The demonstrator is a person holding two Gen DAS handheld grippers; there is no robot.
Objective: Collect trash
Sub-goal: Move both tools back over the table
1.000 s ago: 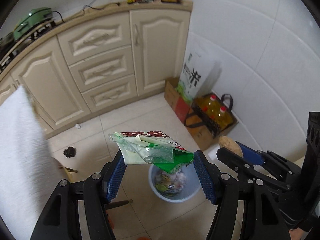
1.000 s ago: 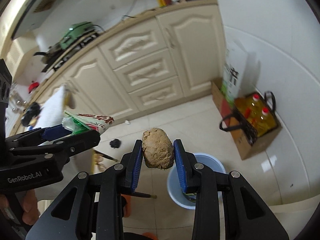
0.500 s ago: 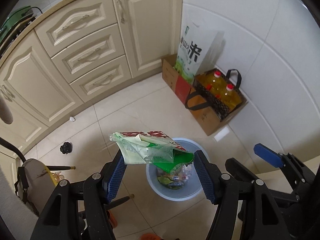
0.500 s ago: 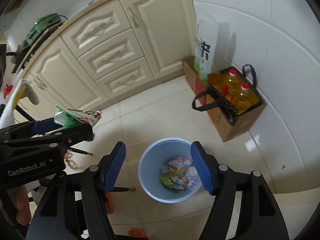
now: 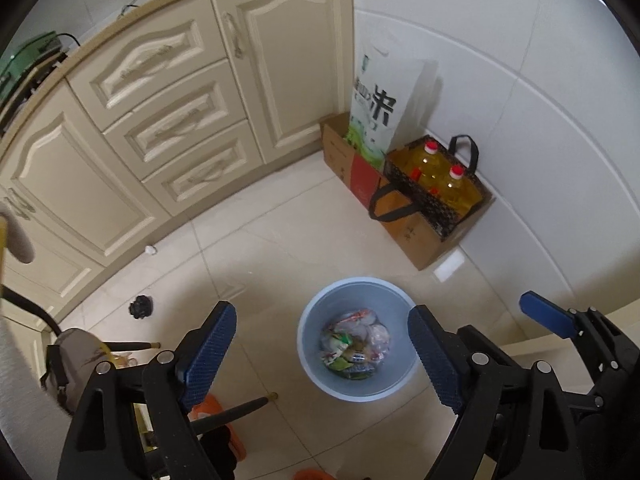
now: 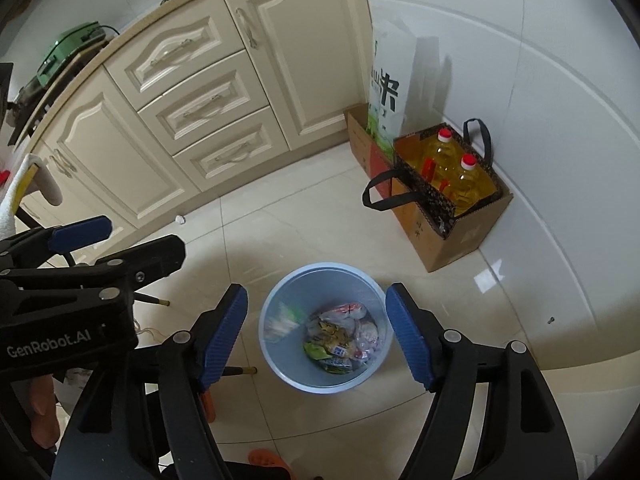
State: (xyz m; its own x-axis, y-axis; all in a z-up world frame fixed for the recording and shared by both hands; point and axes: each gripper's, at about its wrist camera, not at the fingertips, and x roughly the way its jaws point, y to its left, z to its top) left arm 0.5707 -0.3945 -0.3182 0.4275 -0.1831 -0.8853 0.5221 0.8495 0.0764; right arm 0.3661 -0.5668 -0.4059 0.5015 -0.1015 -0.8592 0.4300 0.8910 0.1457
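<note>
The blue bin stands on the floor directly below and ahead of both sets of jaws, framed between the blue pads in each wrist view. Collected wrappers lie at its bottom. The left gripper has its jaws opening wide, with nothing between them. The right gripper is likewise opening and empty. A blurred green-and-white scrap shows inside the bin's near wall. Neither gripper is clearly nearer.
</note>
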